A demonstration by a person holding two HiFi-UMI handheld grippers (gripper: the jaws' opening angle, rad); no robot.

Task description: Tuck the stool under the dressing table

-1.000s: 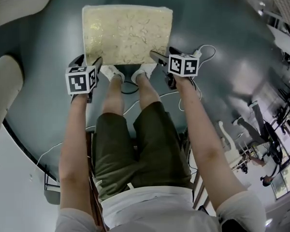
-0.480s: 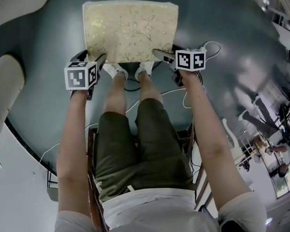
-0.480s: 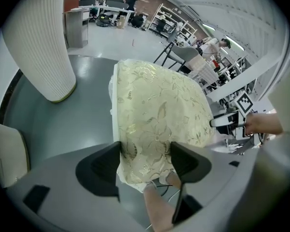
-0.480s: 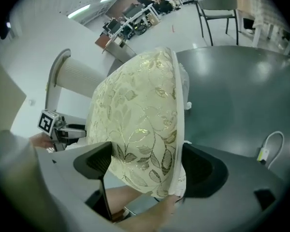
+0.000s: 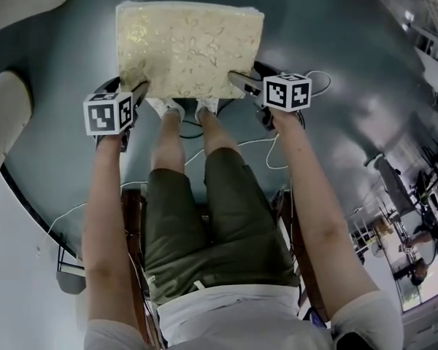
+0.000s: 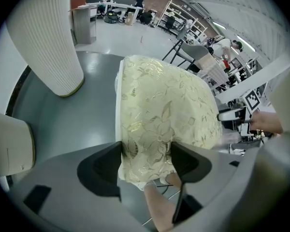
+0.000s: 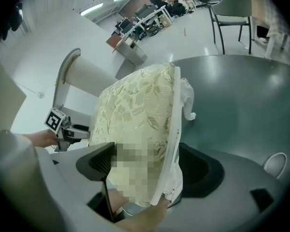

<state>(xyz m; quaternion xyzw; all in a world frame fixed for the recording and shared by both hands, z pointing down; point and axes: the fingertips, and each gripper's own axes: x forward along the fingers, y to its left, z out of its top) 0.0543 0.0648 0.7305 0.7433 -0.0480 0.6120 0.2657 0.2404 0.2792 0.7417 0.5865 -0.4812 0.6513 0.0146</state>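
Observation:
The stool (image 5: 190, 49) has a cream cushion with a floral pattern and stands on the dark floor just beyond the person's feet. My left gripper (image 5: 130, 90) is at its near left corner; in the left gripper view both pads of the left gripper (image 6: 146, 161) press on the stool's cushion (image 6: 164, 105). My right gripper (image 5: 247, 77) is at the near right corner. Its jaws are closing with the corner of the stool (image 7: 135, 110) between them, and the outer pad stands just off the white edge in the right gripper (image 7: 147, 166) view.
A white ribbed column (image 6: 43, 37) stands left of the stool, with a beige rounded piece (image 5: 4, 137) nearer. Cables (image 5: 306, 75) lie on the round dark floor beside the right gripper. The person's shoes (image 5: 177, 108) sit against the stool's near edge. A chair (image 7: 232, 8) stands far behind.
Both grippers and the stool have shifted slightly left and up in the head view. The right gripper's cube has rolled a little at the stool's corner.

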